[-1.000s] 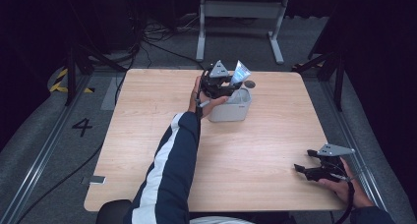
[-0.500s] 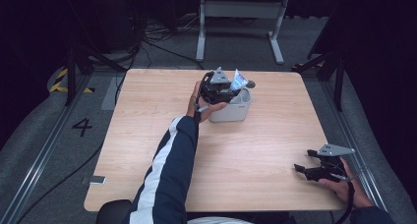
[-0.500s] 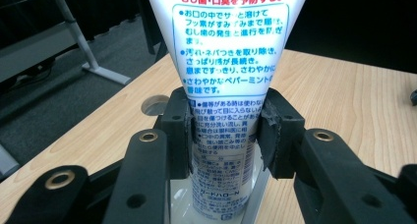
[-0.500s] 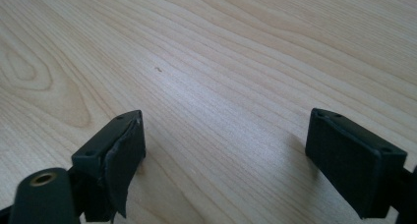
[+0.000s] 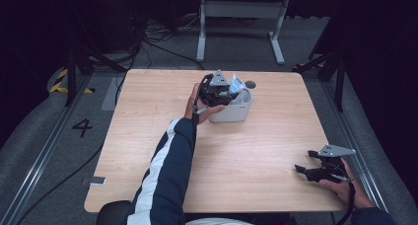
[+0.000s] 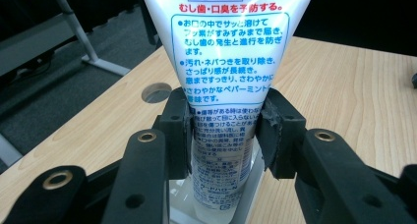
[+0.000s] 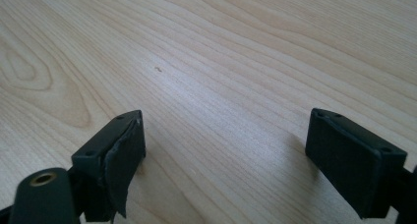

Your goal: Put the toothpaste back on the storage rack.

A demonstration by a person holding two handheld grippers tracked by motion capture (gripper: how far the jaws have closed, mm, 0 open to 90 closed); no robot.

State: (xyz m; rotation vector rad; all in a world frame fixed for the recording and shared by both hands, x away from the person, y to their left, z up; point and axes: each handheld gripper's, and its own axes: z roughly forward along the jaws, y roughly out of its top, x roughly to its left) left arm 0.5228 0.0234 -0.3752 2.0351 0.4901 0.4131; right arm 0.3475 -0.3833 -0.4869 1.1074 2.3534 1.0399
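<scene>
Toothpaste tube, clamped by the left hand-held gripper over the white container; lower it straight, keeping it upright, while the right hand-held gripper rests open.

Bare table all round; white cup (far middle) alone obstructs.

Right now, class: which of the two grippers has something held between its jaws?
The left gripper, clamped on the white toothpaste tube above the white container; the right gripper is open over bare table.
</scene>
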